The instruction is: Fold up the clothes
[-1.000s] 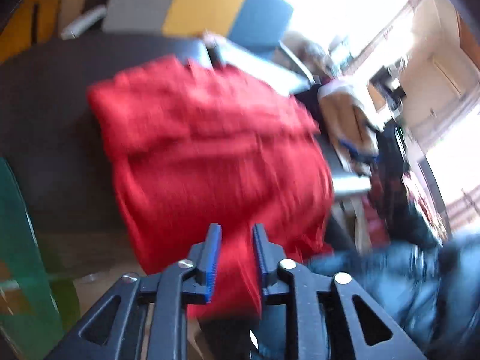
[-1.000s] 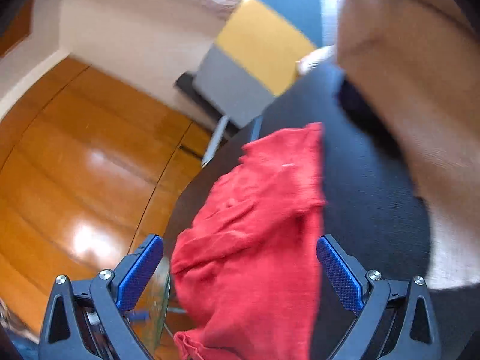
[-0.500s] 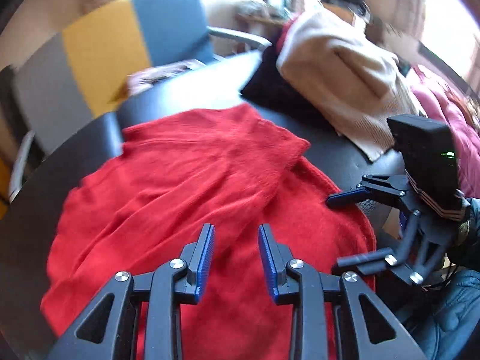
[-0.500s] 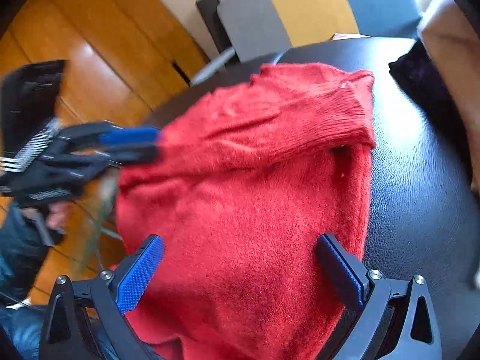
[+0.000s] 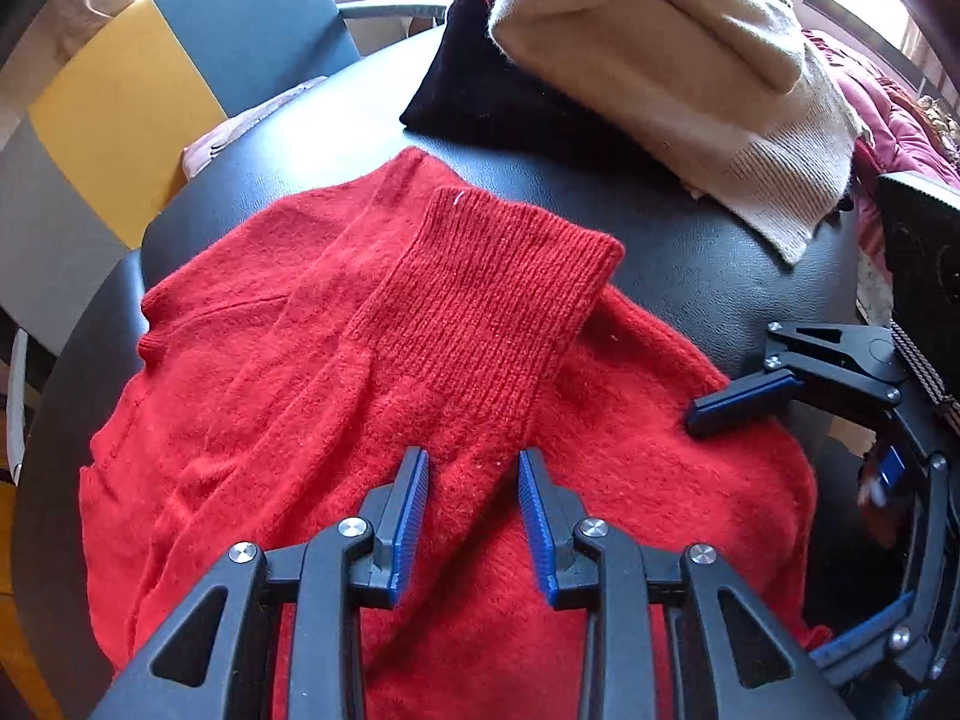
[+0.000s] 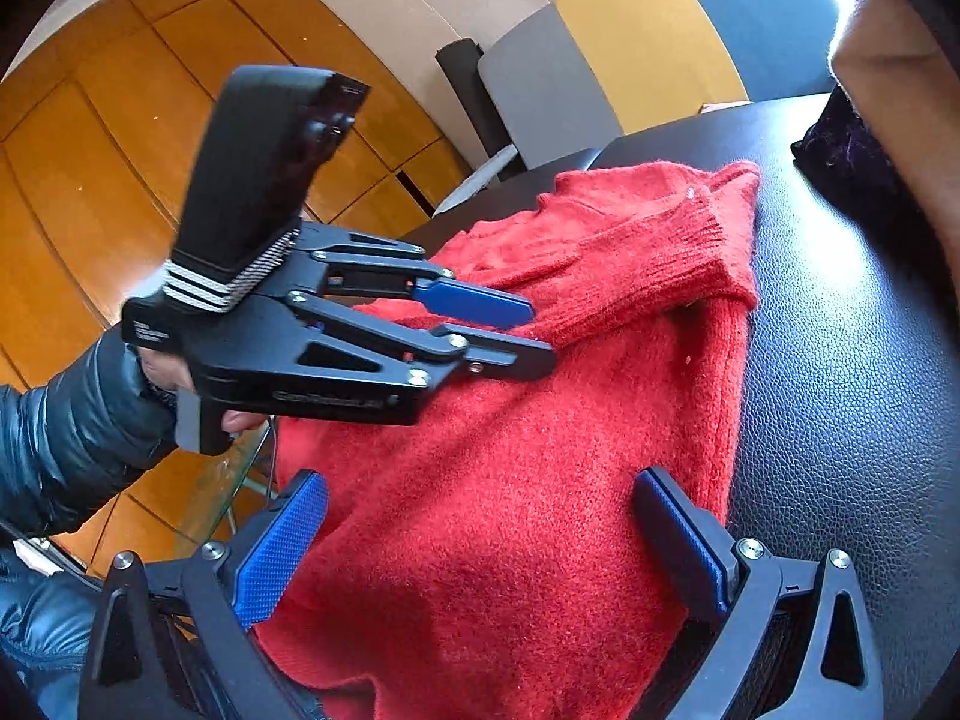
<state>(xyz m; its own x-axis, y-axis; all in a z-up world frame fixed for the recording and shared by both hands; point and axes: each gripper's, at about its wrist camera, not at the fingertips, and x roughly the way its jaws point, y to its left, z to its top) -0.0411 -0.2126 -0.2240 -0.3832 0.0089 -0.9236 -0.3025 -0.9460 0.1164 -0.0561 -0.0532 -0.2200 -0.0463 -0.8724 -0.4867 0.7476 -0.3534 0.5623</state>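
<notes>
Raised lettering is showing on the side of the left gripper (image 6: 534,333), too blurred to read. A small label near its handle is staying illegible too.

There is one fuzzy red knit sweater (image 5: 456,420) on one round black table (image 5: 690,252). One cream sweater (image 5: 672,72), one dark cloth (image 5: 474,96), one pink jacket (image 5: 888,120). Two black grippers with blue pads, the left gripper (image 5: 474,516) and the right gripper (image 6: 480,534). One grey, yellow and blue chair (image 5: 120,108).

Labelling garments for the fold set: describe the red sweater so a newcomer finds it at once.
Start from the round black table. At its far side a beige sweater lies on a dark garment. The red sweater lies flat nearer the camera, the only red knit, one ribbed cuff folded across it.
</notes>
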